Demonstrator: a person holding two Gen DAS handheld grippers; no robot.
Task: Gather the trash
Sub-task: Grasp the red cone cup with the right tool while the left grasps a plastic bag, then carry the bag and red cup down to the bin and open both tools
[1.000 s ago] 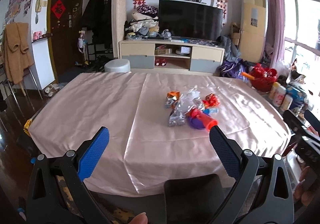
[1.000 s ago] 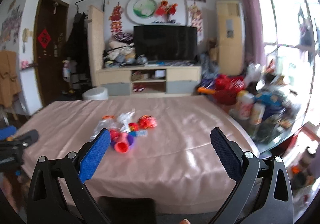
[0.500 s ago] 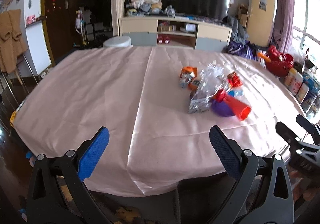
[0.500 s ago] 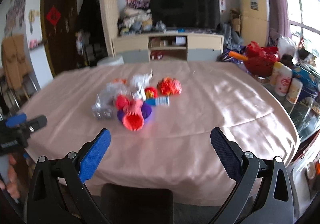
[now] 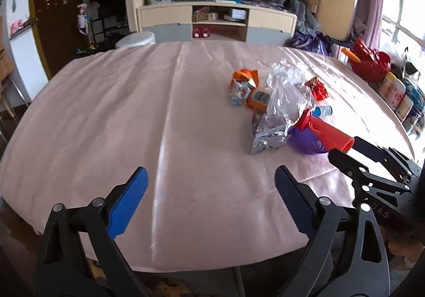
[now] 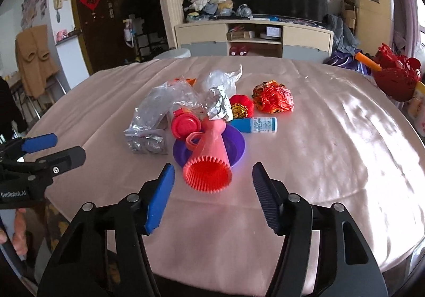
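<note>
A heap of trash lies on the pink tablecloth (image 6: 332, 143). A red plastic cone (image 6: 209, 161) lies on a purple dish (image 6: 236, 145), beside silver foil bags (image 6: 151, 121), a red lid (image 6: 184, 125), a small blue-and-white bottle (image 6: 255, 124) and red-gold wrappers (image 6: 273, 96). My right gripper (image 6: 212, 198) is open and empty, its jaws just in front of the cone's wide mouth. My left gripper (image 5: 211, 202) is open and empty over bare cloth, left of the heap. The cone (image 5: 326, 135), foil bag (image 5: 276, 116) and orange packets (image 5: 247, 87) show in the left wrist view.
A TV cabinet (image 6: 255, 39) stands behind the table. Red baskets (image 6: 393, 76) and bottles (image 5: 395, 95) crowd the right side. A white stool (image 5: 135, 40) stands at the far left edge. The other gripper (image 5: 372, 164) shows at the right of the left wrist view.
Both grippers have moved forward and down toward the table. The right one has closed in on the red cone. Both stay open.
</note>
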